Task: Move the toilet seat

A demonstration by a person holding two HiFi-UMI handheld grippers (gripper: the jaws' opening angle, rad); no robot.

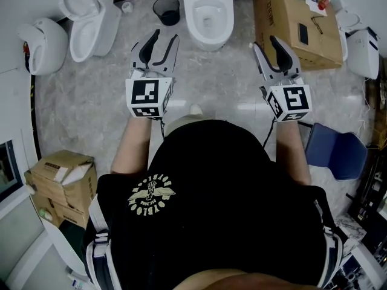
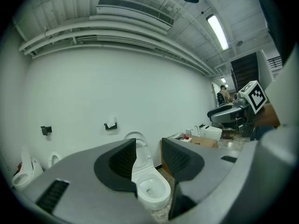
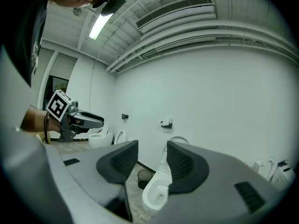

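Note:
A white toilet (image 1: 208,17) stands against the far wall, its bowl uncovered. Its lid (image 2: 135,138) is raised at the back; the lid (image 3: 177,140) also shows in the right gripper view. My left gripper (image 1: 165,38) hovers short of the bowl, slightly to its left, open with nothing between its jaws. My right gripper (image 1: 266,43) is held to the right of the bowl, level with the left one, open and empty too. In each gripper view the toilet (image 2: 149,190) (image 3: 156,192) shows through the gap between the jaws, some way off.
A large cardboard box (image 1: 296,23) stands just right of the toilet, and a black bin (image 1: 167,9) just left of it. Another toilet (image 1: 91,20) and a white fixture (image 1: 45,44) stand further left. A blue chair (image 1: 335,153) is at right, stacked boxes (image 1: 63,180) at lower left.

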